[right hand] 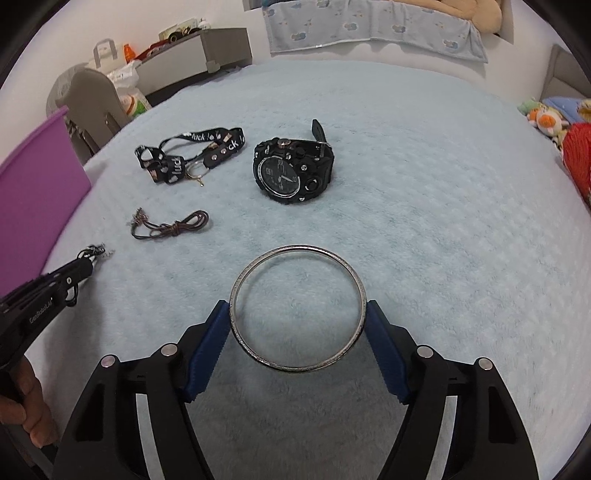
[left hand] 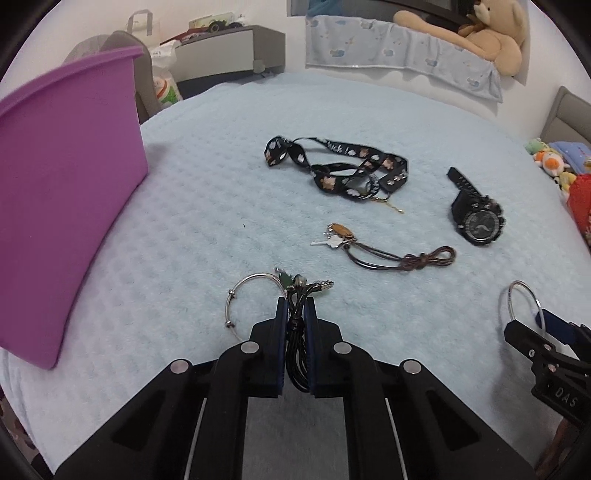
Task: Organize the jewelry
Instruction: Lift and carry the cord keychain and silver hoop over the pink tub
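Note:
My left gripper [left hand: 295,301] is shut on a black cord bracelet [left hand: 295,332], whose small charms [left hand: 304,283] stick out past the fingertips. A thin silver bangle with beads [left hand: 236,295] lies on the blanket just left of it. My right gripper [right hand: 298,306] is shut on a wide silver bangle [right hand: 299,248], with a blue pad pressing on each side of the ring. Farther out on the light blue blanket [right hand: 424,221] lie a black watch [right hand: 291,170], a black printed lanyard [right hand: 184,155] and a brown cord with charms [right hand: 173,225].
A purple bin [left hand: 66,184] stands at the left edge of the bed. Soft toys [right hand: 546,118] and a red item sit at the right edge. A bedside unit [right hand: 195,55] and a teddy bear [left hand: 491,33] are beyond the bed. A hand [right hand: 26,402] holds the left gripper.

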